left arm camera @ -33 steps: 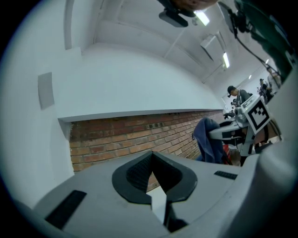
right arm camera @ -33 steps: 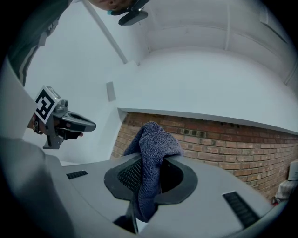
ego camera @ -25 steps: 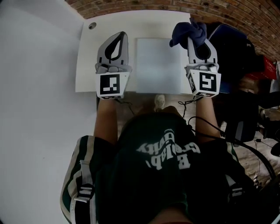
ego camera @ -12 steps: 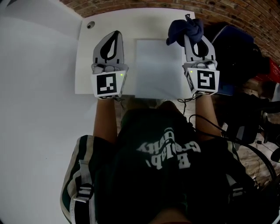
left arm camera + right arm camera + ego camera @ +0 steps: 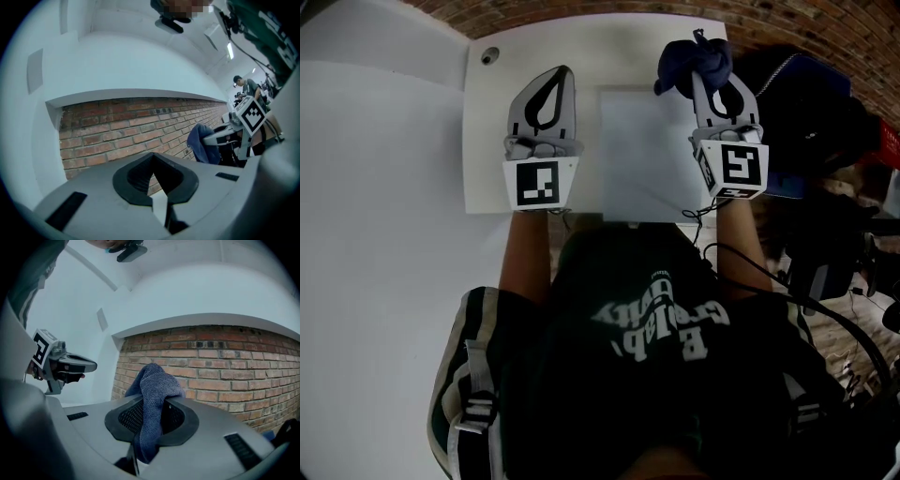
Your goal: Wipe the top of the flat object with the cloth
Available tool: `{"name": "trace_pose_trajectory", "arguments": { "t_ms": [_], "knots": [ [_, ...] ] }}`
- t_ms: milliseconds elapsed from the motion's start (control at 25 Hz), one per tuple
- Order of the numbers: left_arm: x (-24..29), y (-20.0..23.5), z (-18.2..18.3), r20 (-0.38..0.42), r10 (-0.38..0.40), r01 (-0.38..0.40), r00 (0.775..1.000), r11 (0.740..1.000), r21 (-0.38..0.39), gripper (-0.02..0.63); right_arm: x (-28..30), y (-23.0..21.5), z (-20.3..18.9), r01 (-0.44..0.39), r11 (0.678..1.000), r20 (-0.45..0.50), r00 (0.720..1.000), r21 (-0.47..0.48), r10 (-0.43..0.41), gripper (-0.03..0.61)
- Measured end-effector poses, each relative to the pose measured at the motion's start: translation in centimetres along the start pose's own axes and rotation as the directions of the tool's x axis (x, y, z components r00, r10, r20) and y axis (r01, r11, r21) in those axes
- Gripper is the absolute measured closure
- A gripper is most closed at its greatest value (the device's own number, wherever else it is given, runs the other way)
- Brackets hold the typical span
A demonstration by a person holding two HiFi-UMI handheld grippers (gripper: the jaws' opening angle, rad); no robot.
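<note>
- At the table's far left corner, a small round hole (image 5: 490, 55) is set into the white table (image 5: 483, 150).
- Just right of it, the left tool (image 5: 561, 79) is held over the table's left part, pointing away from the person. Its jaws are pressed together at the tips, leaving only the loop-shaped opening between them. In the left gripper view nothing sits in that opening, and only the brick wall (image 5: 225, 362) shows through it. The marker cube (image 5: 535, 183) faces up at its near end.
- In the middle, between the two tools, the flat white panel (image 5: 647, 155) lies flat on the table. Its near edge lies close to the table's near edge, and its top is bare.
- To the right, the right tool (image 5: 706, 81) points the same way along the panel's right edge. Its jaws are clamped on a dark blue cloth (image 5: 694, 58).
- The right gripper view shows the cloth running through the loop between the jaws and bunching up past the tips.
- In the head view the bunch sits by the panel's far right corner; whether it touches the panel cannot be told.
</note>
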State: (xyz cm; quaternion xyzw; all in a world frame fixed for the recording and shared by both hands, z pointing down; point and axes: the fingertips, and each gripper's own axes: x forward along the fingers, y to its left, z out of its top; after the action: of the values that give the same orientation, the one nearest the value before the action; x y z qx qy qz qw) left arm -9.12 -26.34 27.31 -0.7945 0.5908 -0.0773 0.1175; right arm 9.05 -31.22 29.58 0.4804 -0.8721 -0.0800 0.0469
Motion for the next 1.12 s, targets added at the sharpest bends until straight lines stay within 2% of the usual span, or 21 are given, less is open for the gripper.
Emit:
{"name": "trace_pose_trajectory", "arguments": {
  "t_ms": [200,440,560,720,880,920,1120],
  "knots": [
    [2.0,0.1,-2.0,-0.039,-0.06,0.059,0.997,0.998,-0.019,0.62,3.7,2.0,-2.7,-0.053,0.998,-0.079,0.995,0.042,0.056,0.531],
    [1.6,0.5,-5.3,-0.081,-0.105,0.098,0.991,0.992,-0.08,0.62,6.8,7.0,-7.6,-0.115,0.986,-0.216,0.966,0.124,0.14,0.531],
    [1.3,1.0,-7.0,-0.108,-0.105,0.093,0.989,0.989,-0.112,0.62,8.2,9.7,-10.6,-0.163,0.976,-0.287,0.937,0.143,0.198,0.531],
    [0.8,1.6,-8.5,-0.131,-0.104,0.086,0.986,0.987,-0.137,0.62,8.9,12.7,-14.7,-0.208,0.965,-0.392,0.884,0.161,0.257,0.531],
    [0.5,2.1,-9.5,-0.147,-0.096,0.076,0.984,0.988,-0.133,0.62,8.3,15.1,-20.1,-0.249,0.95,-0.529,0.789,0.19,0.312,0.531],
    [0.4,2.2,-9.6,-0.153,-0.094,0.074,0.984,0.989,-0.13,0.62,8.1,15.3,-20.9,-0.252,0.949,-0.544,0.778,0.19,0.315,0.531],
    [-0.1,2.8,-10.0,-0.165,-0.084,0.064,0.983,0.99,-0.127,0.62,8.1,15.8,-20.9,-0.271,0.951,-0.556,0.772,0.151,0.308,0.531]
  ]
}}
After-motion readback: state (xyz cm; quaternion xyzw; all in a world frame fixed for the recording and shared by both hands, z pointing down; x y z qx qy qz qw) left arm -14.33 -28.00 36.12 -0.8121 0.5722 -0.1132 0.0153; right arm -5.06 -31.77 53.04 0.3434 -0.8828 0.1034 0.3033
